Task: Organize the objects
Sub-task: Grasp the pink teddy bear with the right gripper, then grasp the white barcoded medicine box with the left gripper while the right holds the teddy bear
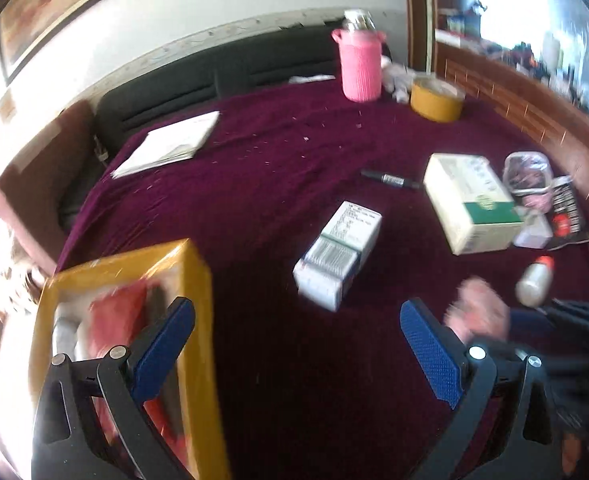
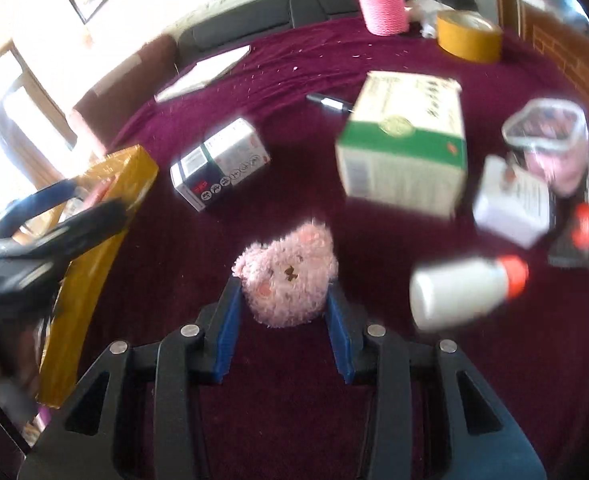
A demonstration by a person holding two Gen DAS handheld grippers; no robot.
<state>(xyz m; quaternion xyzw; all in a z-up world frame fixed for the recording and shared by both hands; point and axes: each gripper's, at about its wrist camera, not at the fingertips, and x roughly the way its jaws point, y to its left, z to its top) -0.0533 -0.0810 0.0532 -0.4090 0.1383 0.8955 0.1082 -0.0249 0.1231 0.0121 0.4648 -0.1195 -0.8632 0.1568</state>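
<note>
Pink plush bear [image 2: 288, 276] is the thing getting grabbed right now, so that's where the action is.

Left wrist view first: the left gripper [image 1: 296, 334] has its blue pads spread wide with nothing between them, just maroon tablecloth [image 1: 278, 160] underneath. Left pad sits in front of a yellow open-top box [image 1: 198, 320] at the near-left table edge, with red and white stuff inside, too blurry to tell what. Low right, there's a pink blur that's the bear [image 1: 480, 312], next to the dark body of the other tool. Further out: a small white box [image 1: 340, 252] lying on its side, a black marker [image 1: 390, 179], a bigger cream-and-green box [image 1: 472, 200], a white bottle with an orange cap [image 1: 536, 282] tipped over, a clear container [image 1: 528, 172], a pink woven jar [image 1: 360, 62] and a roll of yellow tape [image 1: 436, 98] at the far side, plus white papers [image 1: 170, 142] on the left.

Right wrist view: the right gripper [image 2: 284, 308] is around the bear, one blue pad on each side of its fuzzy head, pads right up against the fur. The bear sits on the cloth near the front middle of the table, face pointing at the camera. The bottle is just to its right, cream-and-green box beyond that, small white box beyond-left. The left gripper shows as a dark smear over the yellow box at the left edge.
</note>
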